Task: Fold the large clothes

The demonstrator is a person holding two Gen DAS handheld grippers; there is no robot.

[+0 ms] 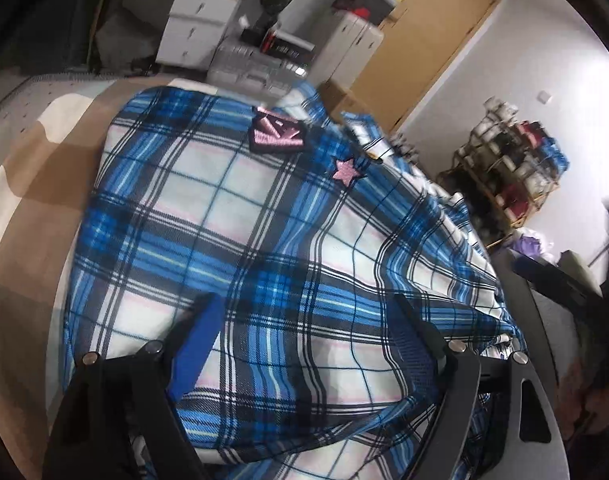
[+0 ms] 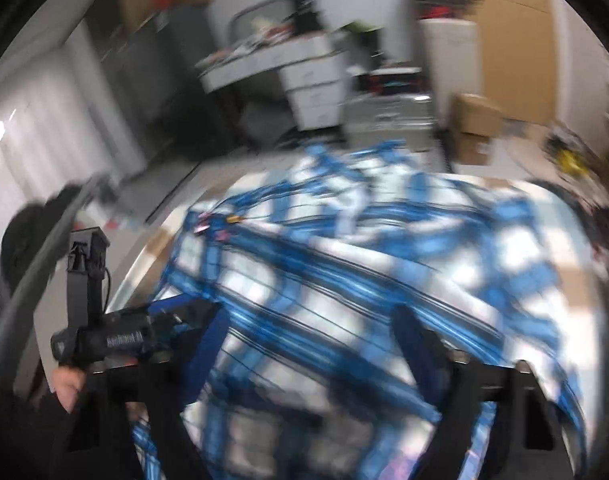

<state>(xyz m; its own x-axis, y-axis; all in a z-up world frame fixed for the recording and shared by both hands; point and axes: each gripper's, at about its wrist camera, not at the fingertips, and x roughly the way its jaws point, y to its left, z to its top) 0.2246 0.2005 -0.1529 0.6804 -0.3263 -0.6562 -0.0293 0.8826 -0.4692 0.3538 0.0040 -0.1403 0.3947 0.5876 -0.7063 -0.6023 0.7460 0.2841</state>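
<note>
A blue, white and black plaid shirt (image 1: 232, 216) lies spread on a table with a brown-and-cream cloth (image 1: 36, 168). A pink-edged patch (image 1: 276, 132) and a pink star (image 1: 346, 170) sit near its far end. My left gripper (image 1: 304, 320) hovers over the near part of the shirt, open, its blue-padded fingers (image 1: 196, 344) wide apart and gripping nothing. The right wrist view is badly blurred. There my right gripper (image 2: 312, 340) is over a raised hump of the shirt (image 2: 344, 272), fingers apart, with cloth filling the gap. The left gripper's body (image 2: 104, 336) shows at the left.
White drawer units (image 1: 192, 28) and a clear plastic bin (image 1: 252, 68) stand beyond the table's far edge. A wooden door (image 1: 432, 40) and a rack of shoes (image 1: 508, 168) are at the right, and cardboard boxes (image 2: 474, 128) sit on the floor. A person's hand (image 2: 68, 384) holds the left gripper.
</note>
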